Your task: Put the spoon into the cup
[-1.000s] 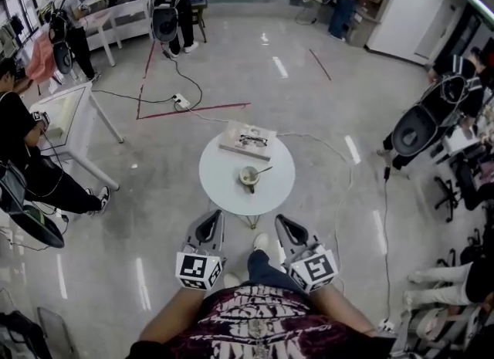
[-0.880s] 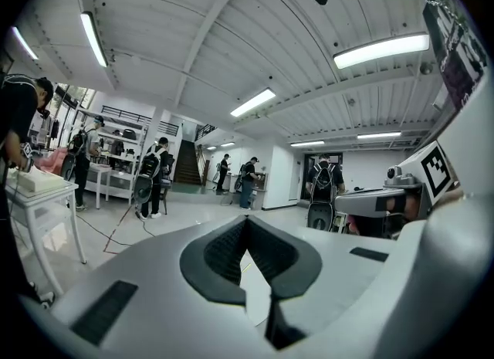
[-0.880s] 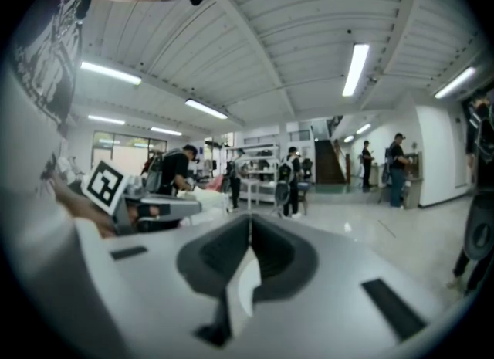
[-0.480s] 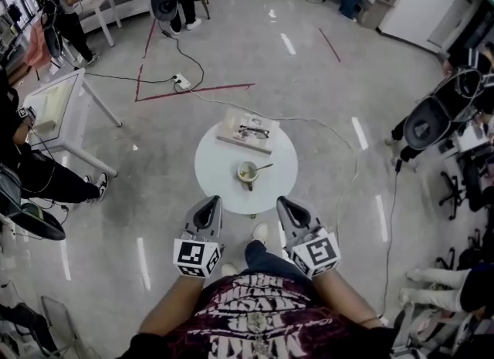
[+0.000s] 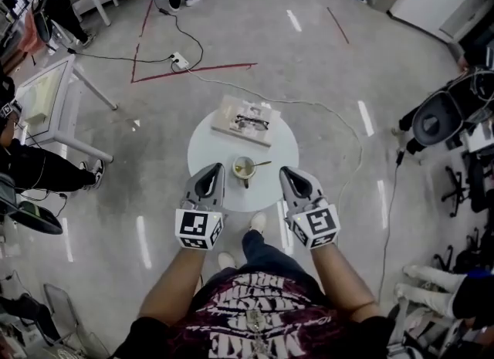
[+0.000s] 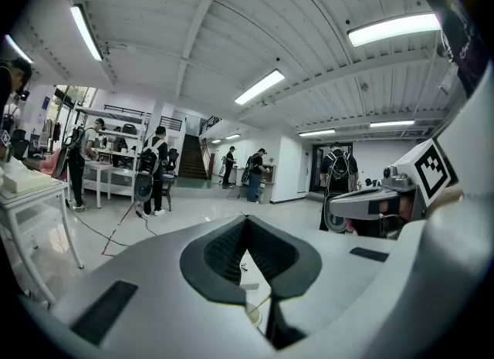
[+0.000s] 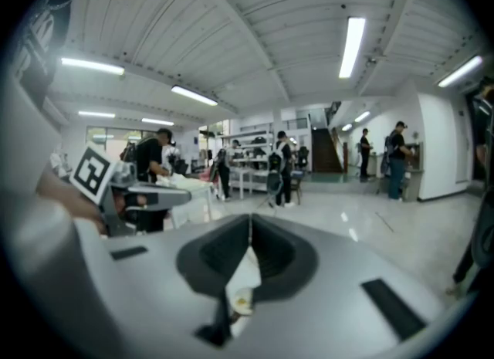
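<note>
A small pale cup (image 5: 245,168) stands near the front of the round white table (image 5: 216,143). The spoon (image 5: 261,165) rests in it, its handle sticking out over the rim to the right. My left gripper (image 5: 215,168) is shut and empty, its tip over the table's near edge just left of the cup. My right gripper (image 5: 286,171) is also shut and empty, just right of the cup. In the left gripper view the jaws (image 6: 245,220) meet, and the cup (image 6: 252,315) shows below them. The right gripper view shows closed jaws (image 7: 250,218) above the cup (image 7: 241,301).
A flat book or board (image 5: 245,120) with a pair of glasses (image 5: 252,122) on it lies at the table's far side. A cable (image 5: 332,110) runs over the floor behind the table. A white desk (image 5: 50,99) stands at the left, and people stand around the room's edges.
Both grippers have moved forward together, from short of the table to its near edge on either side of the cup. The cup and spoon have not moved.
</note>
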